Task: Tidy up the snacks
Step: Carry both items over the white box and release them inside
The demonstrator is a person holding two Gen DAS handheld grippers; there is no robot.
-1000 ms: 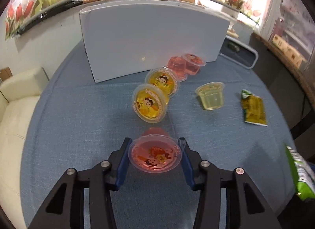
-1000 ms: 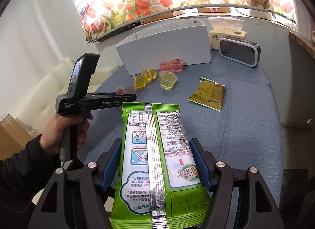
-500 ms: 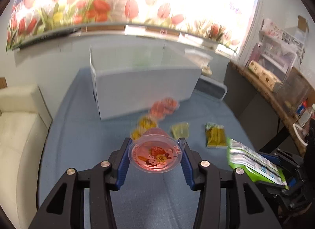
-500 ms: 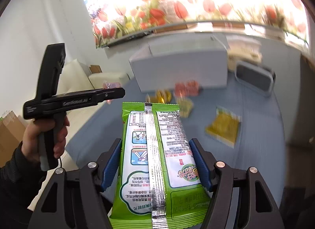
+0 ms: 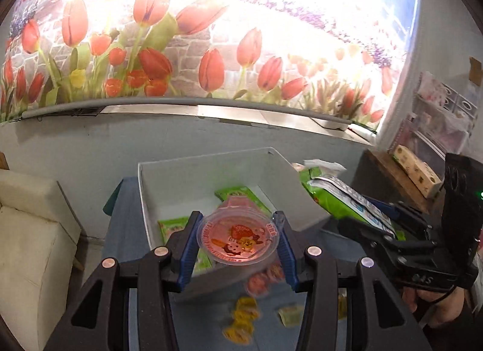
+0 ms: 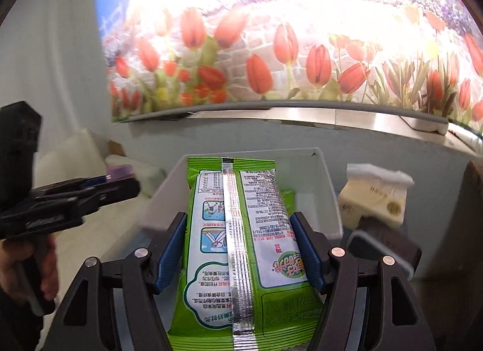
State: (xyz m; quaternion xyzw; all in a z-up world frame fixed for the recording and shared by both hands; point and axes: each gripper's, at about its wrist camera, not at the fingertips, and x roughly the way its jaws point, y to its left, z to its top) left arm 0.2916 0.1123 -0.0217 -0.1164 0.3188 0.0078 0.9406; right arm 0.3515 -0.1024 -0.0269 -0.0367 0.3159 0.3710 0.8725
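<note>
My left gripper (image 5: 237, 240) is shut on a pink jelly cup (image 5: 237, 237) with a strawberry lid, held above the near wall of an open white box (image 5: 169, 182). Green snack packets (image 5: 173, 225) lie inside the box. My right gripper (image 6: 238, 230) is shut on a long green snack bag (image 6: 238, 245), held over the same white box (image 6: 324, 182). In the left wrist view the right gripper and its bag (image 5: 341, 197) hover at the box's right wall. The left gripper also shows in the right wrist view (image 6: 120, 188).
Below the box on the blue tablecloth (image 5: 126, 230) lie pink (image 5: 258, 283) and yellow (image 5: 241, 320) jelly cups. A tissue box (image 6: 374, 197) and a dark device (image 6: 383, 248) stand right of the white box. A cream sofa (image 5: 27, 230) is at the left.
Both grippers have risen and moved forward with their loads, from low over the table to above the open white box. The box's inside has come into view.
</note>
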